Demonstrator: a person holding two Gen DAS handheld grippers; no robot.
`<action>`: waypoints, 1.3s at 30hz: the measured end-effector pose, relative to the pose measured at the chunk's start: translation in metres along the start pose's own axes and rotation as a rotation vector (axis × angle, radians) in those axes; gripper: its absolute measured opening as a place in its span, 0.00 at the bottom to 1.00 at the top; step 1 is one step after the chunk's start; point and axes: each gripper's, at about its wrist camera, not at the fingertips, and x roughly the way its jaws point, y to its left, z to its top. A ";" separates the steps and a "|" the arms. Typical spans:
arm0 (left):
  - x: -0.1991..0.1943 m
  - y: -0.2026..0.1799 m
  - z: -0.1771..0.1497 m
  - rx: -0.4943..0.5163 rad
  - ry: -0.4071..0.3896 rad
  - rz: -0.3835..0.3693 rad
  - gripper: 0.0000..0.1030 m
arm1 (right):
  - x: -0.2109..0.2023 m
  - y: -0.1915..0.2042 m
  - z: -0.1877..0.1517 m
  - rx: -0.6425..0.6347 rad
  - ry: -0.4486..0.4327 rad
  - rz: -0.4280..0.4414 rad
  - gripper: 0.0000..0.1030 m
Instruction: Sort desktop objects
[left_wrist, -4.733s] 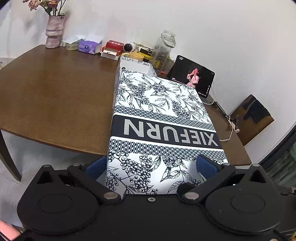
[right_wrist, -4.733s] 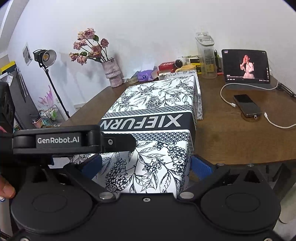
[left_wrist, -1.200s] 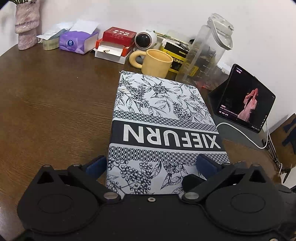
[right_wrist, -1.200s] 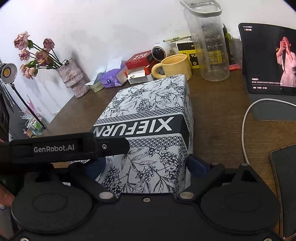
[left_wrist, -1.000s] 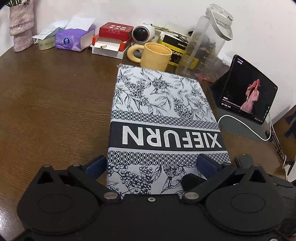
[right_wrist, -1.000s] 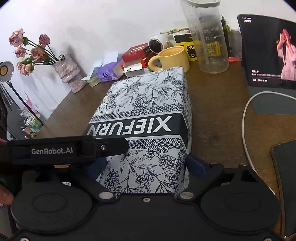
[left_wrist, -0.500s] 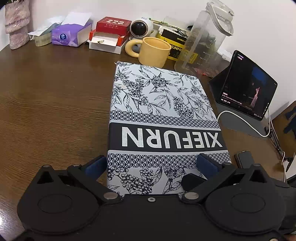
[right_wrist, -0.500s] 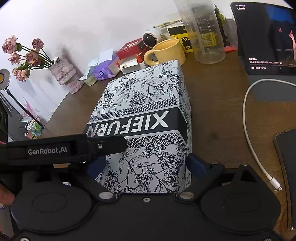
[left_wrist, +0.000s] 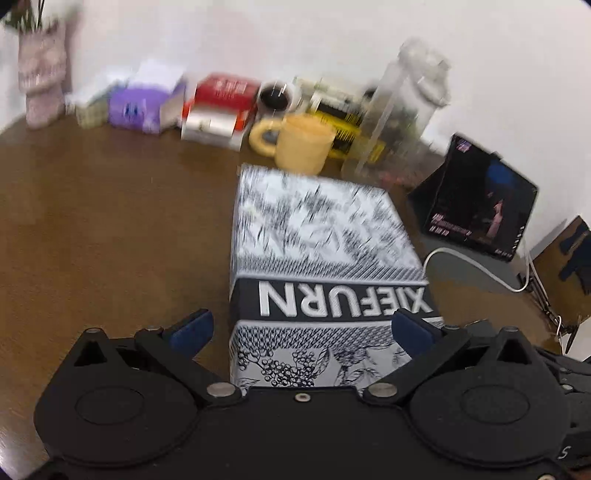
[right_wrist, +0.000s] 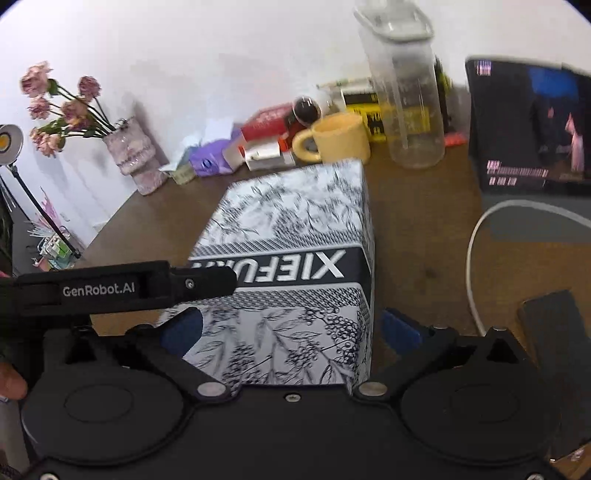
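Box (left_wrist: 321, 258), black-and-white leaf print, lies flat on brown table (left_wrist: 110, 229), far end just short of yellow mug (left_wrist: 303, 147). Left gripper (left_wrist: 301, 328) open, pads clear of box sides. Right gripper (right_wrist: 291, 328) likewise open, straddling box near end.

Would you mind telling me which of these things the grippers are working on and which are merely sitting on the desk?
In hand: patterned box, left gripper, right gripper.

Lying about: yellow mug, clear jug, tablet, purple tissue pack, vase.
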 end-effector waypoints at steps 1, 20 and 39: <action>-0.008 0.000 -0.001 0.018 -0.024 -0.003 1.00 | -0.008 0.003 -0.001 -0.015 -0.015 -0.006 1.00; -0.191 0.004 -0.080 0.048 -0.186 0.033 1.00 | -0.185 0.050 -0.073 -0.097 -0.155 -0.070 1.00; -0.323 -0.054 -0.185 0.032 -0.275 0.119 1.00 | -0.311 0.093 -0.169 -0.096 -0.208 -0.112 1.00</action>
